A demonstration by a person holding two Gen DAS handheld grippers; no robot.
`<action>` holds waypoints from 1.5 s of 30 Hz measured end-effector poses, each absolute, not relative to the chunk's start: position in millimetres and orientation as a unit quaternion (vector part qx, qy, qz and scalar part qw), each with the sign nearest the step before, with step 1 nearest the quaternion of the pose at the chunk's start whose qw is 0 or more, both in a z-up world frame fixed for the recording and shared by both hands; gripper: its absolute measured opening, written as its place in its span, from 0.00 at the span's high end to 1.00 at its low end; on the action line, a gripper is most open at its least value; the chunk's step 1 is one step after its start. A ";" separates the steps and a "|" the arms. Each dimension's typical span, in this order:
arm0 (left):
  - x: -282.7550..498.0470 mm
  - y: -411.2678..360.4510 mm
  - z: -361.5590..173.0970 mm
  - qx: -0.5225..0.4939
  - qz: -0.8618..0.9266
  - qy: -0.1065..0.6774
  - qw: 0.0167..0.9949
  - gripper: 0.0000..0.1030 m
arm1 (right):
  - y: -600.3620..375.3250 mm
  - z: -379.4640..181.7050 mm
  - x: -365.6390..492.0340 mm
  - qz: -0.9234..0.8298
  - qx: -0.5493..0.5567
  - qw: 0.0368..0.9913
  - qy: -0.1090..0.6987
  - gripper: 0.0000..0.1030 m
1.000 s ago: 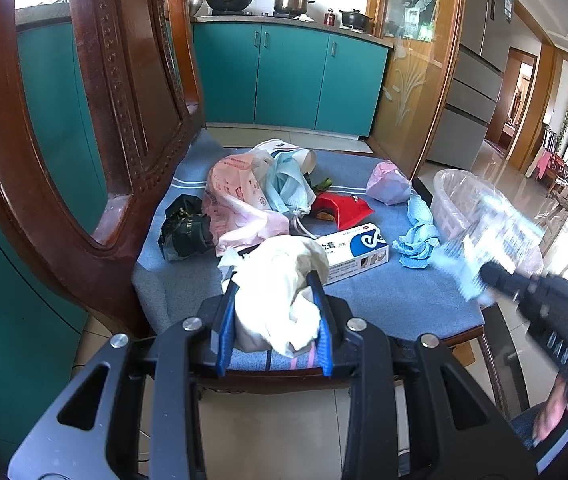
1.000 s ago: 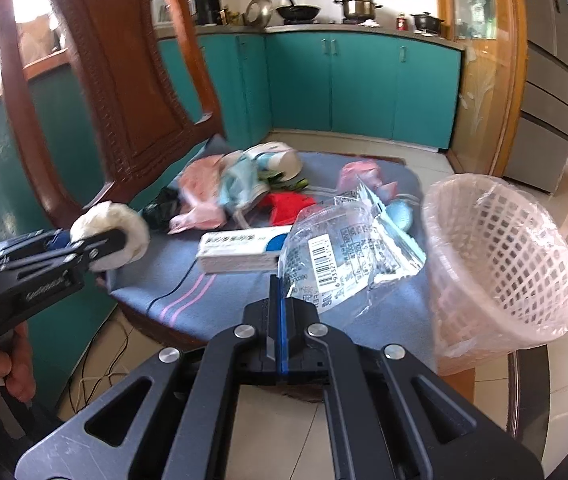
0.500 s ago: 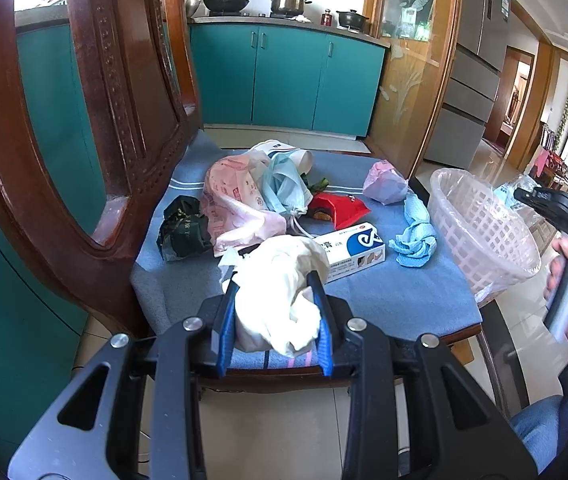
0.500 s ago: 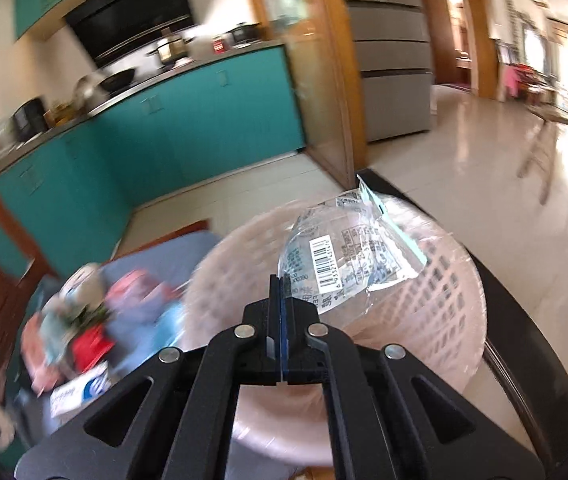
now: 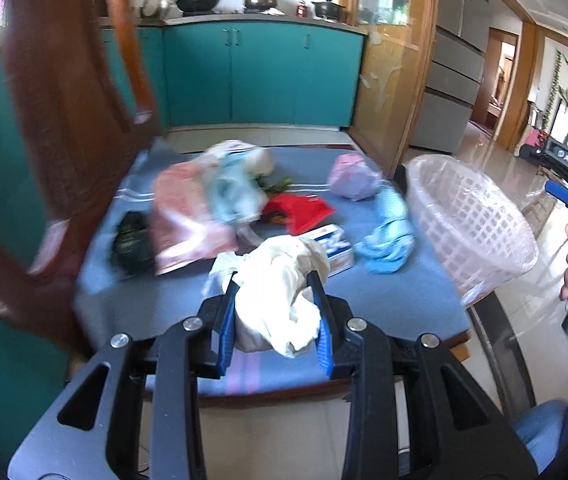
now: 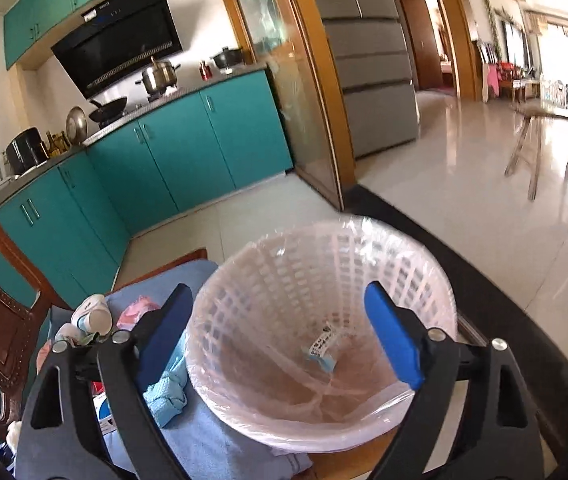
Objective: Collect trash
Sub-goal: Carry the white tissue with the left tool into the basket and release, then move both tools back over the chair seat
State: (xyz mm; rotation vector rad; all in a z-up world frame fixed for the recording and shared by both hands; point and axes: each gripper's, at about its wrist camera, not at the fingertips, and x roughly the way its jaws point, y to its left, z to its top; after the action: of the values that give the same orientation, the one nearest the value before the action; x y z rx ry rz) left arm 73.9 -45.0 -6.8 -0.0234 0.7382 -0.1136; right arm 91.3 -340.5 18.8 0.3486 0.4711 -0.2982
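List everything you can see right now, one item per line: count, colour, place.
basket: one, pale pink, plastic-lined, right edge of the seat
clear wrapper: one, barcoded, inside the basket
cushion: one, blue, on the wooden chair
box: one, white and blue, mid-cushion
blue rag: one, beside the basket
red packet: one, centre
pink bag: one, left of centre
dark wrapper: one, far left
lilac bag: one, rear
white wad: one, clamped in the left hand-held gripper
right hand-held gripper: jaws opening, nothing between them, over the basket
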 end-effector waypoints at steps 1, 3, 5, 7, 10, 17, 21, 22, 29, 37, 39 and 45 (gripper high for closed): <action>84.5 -62.2 -5.7 -0.007 -0.068 0.362 0.930 0.68 | -342.8 22.9 88.3 -0.145 0.173 0.948 0.225 0.13; 102.9 -92.9 -3.6 0.006 -0.091 0.360 0.929 0.68 | -349.6 27.9 84.5 -0.140 0.177 0.950 0.214 0.13; 126.7 -132.4 -0.4 0.016 -0.111 0.355 0.928 0.68 | -356.4 30.0 80.7 -0.145 0.179 0.951 0.209 0.13; 153.0 -172.1 2.1 0.006 -0.143 0.360 0.922 0.68 | -369.3 28.8 77.3 -0.149 0.193 0.948 0.205 0.13; 183.7 -228.6 2.2 0.015 -0.179 0.359 0.916 0.65 | -386.5 26.0 72.3 -0.155 0.217 0.943 0.201 0.13; 207.5 -268.4 -3.9 0.064 -0.139 0.343 0.927 0.13 | -403.1 21.4 70.5 -0.157 0.234 0.937 0.206 0.13; 184.7 -208.3 13.9 0.035 -0.110 0.333 0.936 0.09 | -395.7 22.1 72.6 -0.149 0.231 0.939 0.207 0.13; 178.1 -191.5 17.8 0.034 -0.102 0.333 0.937 0.08 | -391.4 21.4 74.4 -0.144 0.227 0.940 0.211 0.13; 110.3 -58.4 38.2 0.019 -0.006 0.315 0.949 0.04 | -332.7 19.2 82.8 -0.077 0.166 0.953 0.241 0.13; 81.8 21.2 -4.2 -0.037 0.029 0.384 0.922 0.03 | -226.9 -0.8 78.7 0.000 0.086 0.949 0.303 0.13; 80.8 28.6 -6.8 -0.042 0.020 0.396 0.917 0.03 | -208.7 -5.7 74.4 0.018 0.093 0.945 0.312 0.13; 76.3 36.0 -8.2 -0.059 0.019 0.398 0.915 0.03 | -165.1 -13.9 66.5 0.034 0.047 0.948 0.313 0.13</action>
State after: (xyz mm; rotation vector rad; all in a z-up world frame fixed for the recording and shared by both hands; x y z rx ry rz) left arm 76.3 36.0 -8.2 -0.1218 0.8199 0.0401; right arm 66.5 -165.1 -13.9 0.0967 0.6371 0.0699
